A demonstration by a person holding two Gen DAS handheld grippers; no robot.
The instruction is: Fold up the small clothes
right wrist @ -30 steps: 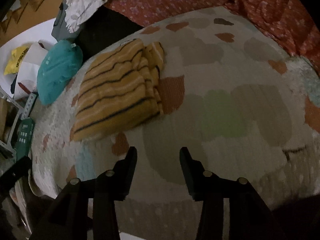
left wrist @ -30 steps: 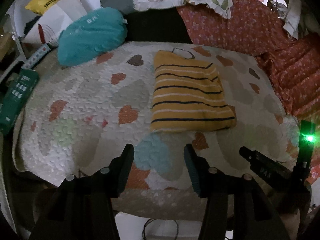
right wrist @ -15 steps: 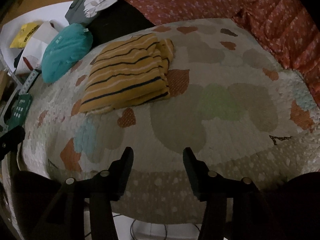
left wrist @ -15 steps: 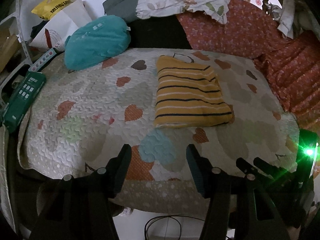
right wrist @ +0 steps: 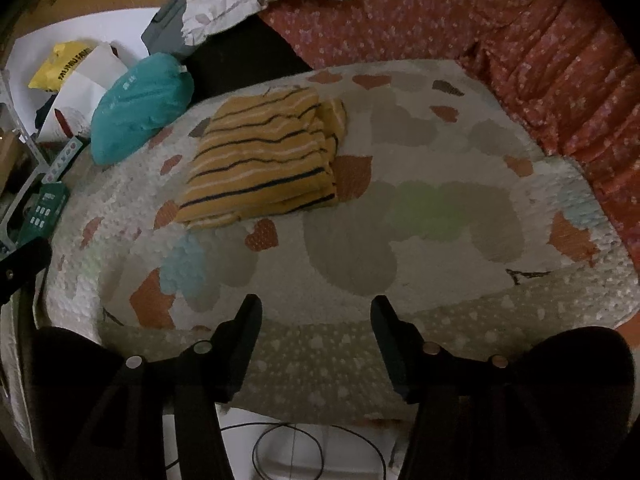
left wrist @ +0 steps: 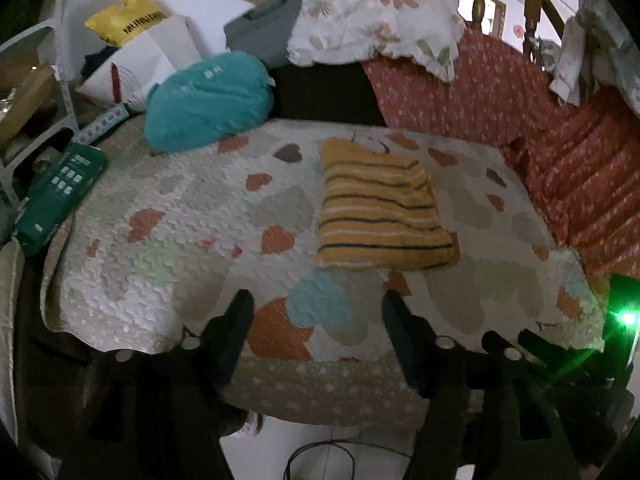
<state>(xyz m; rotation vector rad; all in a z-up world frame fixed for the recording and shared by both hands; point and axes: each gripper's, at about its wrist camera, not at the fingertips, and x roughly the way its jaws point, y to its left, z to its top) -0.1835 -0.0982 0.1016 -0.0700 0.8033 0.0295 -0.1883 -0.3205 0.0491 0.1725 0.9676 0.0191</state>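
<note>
A folded yellow top (left wrist: 380,216) with dark and white stripes lies flat on a heart-patterned quilt (left wrist: 180,240), toward the far middle of it, with the folded layers stacked at its right edge in the right wrist view (right wrist: 264,160). The left hand-held gripper (left wrist: 318,304) hangs over the near edge of the quilt, well apart from the top; its jaws are opening and nothing is between them. The right hand-held gripper (right wrist: 316,308) is likewise over the near edge, near the dotted border, its jaws opening with nothing between them either. In the left wrist view the right hand-held gripper shows dark at the lower right beside a green light (left wrist: 628,318). A teal cushion (left wrist: 208,100) sits at the far left corner of the quilt, with a green box (left wrist: 60,196) nearer along the left edge and a yellow bag (left wrist: 124,24) beyond. Red flowered bedding (left wrist: 560,128) is bunched along the far and right sides, and a pale floral cloth (left wrist: 376,20) is heaped at the far side. A dark cable (right wrist: 288,452) loops on the floor below the near edge.
</note>
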